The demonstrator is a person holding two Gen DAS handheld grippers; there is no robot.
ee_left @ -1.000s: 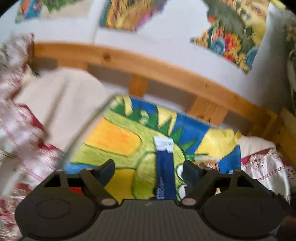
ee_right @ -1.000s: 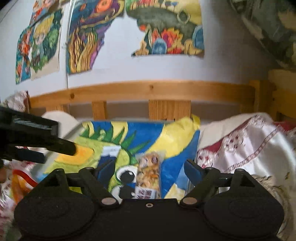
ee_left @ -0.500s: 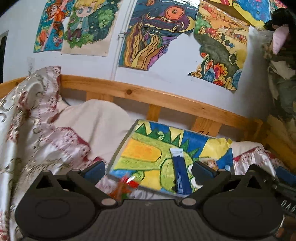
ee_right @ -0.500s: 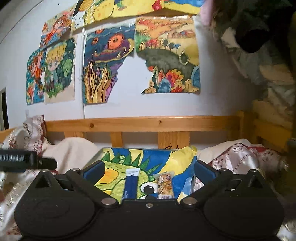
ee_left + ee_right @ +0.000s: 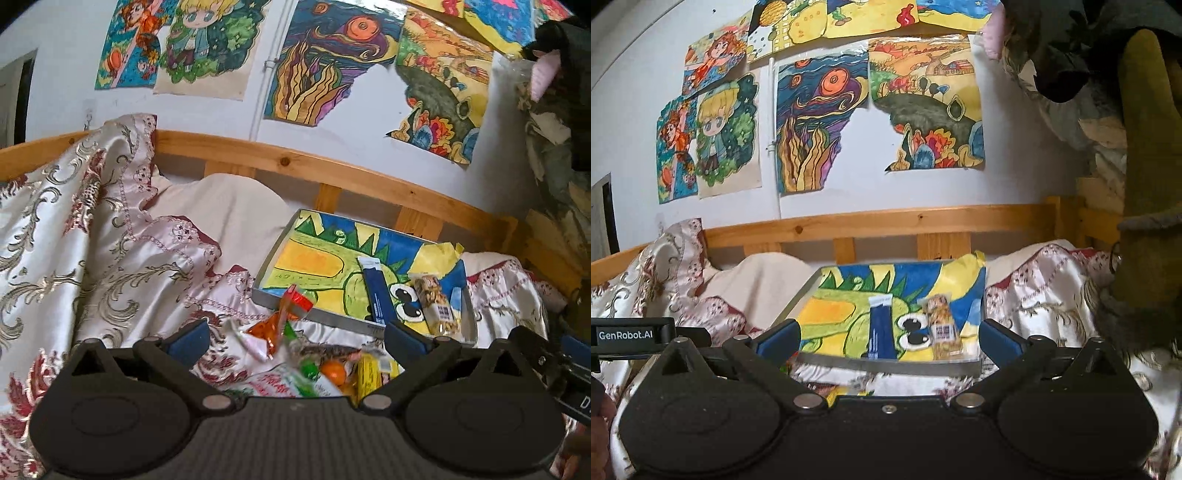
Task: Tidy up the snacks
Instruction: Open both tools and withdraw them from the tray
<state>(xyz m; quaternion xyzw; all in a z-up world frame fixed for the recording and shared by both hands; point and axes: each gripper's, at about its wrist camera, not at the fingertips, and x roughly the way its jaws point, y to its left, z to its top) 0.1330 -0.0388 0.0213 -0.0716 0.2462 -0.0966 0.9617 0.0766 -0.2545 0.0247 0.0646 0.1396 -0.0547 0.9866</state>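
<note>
A shallow tray (image 5: 275, 301) lined with a bright dinosaur drawing lies on the bed; it also shows in the right wrist view (image 5: 886, 363). In it lie a dark blue snack bar (image 5: 376, 291) (image 5: 881, 332) and a clear nut bar (image 5: 436, 304) (image 5: 942, 323), side by side. A pile of loose snacks (image 5: 314, 362) lies on the bedspread in front of the tray: an orange-red packet (image 5: 282, 321), green and yellow wrappers. My left gripper (image 5: 297, 341) is open and empty above the pile. My right gripper (image 5: 890, 338) is open and empty, back from the tray's near edge.
A patterned satin bedspread (image 5: 92, 236) is bunched high at the left. A wooden bed rail (image 5: 886, 225) runs behind the tray, under a wall of drawings. Hanging clothes (image 5: 1137, 147) crowd the right side. The right gripper's body (image 5: 554, 365) is at the left view's right edge.
Both grippers have pulled back from the tray and opened wider. The blue bar and the nut bar stay in the tray. The loose snack pile has come into the left view.
</note>
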